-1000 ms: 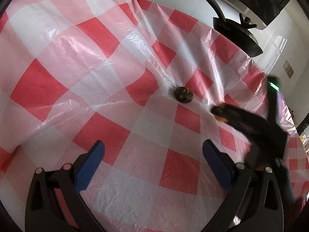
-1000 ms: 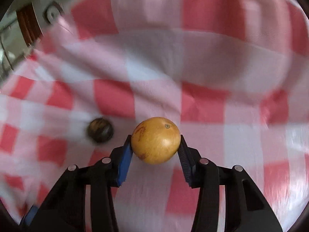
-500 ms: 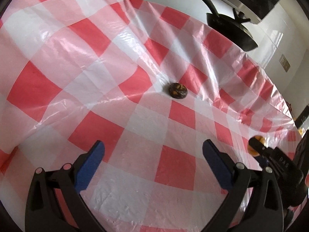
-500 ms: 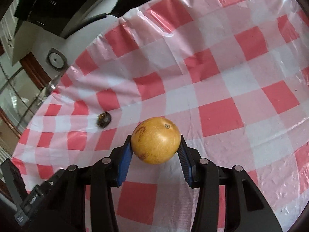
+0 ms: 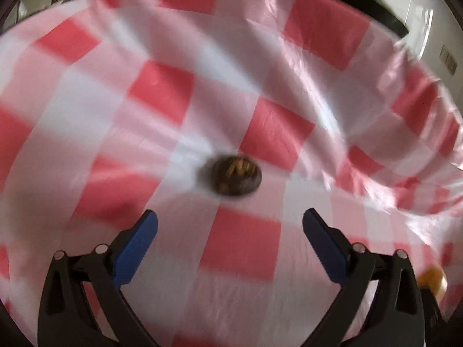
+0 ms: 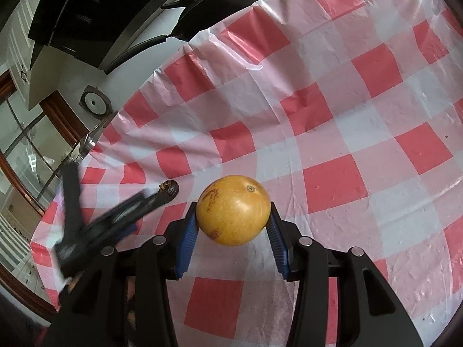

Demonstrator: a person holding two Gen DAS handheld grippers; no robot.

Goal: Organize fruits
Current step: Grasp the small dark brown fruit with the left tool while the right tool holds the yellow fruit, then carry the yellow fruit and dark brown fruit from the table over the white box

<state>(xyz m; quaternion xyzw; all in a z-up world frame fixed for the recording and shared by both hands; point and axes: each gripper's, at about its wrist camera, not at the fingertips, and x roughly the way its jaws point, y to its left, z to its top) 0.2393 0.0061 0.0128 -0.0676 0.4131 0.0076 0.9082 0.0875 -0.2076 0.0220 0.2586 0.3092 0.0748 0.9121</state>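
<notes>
Left gripper [image 5: 230,232] jaws wide apart, aimed at dark wrinkled fruit [image 5: 235,178] lying on checked tablecloth [image 5: 156,95] | likely light, soft-skinned, best pinched across its middle | right gripper [image 6: 231,225] clamped on smooth yellow fruit [image 6: 233,210], firm-looking, held above the cloth | right view alone shows black pan [image 6: 220,5] sharply; left view blurred.

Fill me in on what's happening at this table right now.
A person is sorting fruit with two handheld grippers on a red-and-white checked tablecloth. The right gripper is shut on a round yellow-orange fruit, held above the cloth. The left gripper is open, its fingers spread toward a small dark wrinkled fruit lying on the cloth just ahead of them, not yet gripped. The left view is motion-blurred. A black pan sits beyond the cloth's edge.
</notes>
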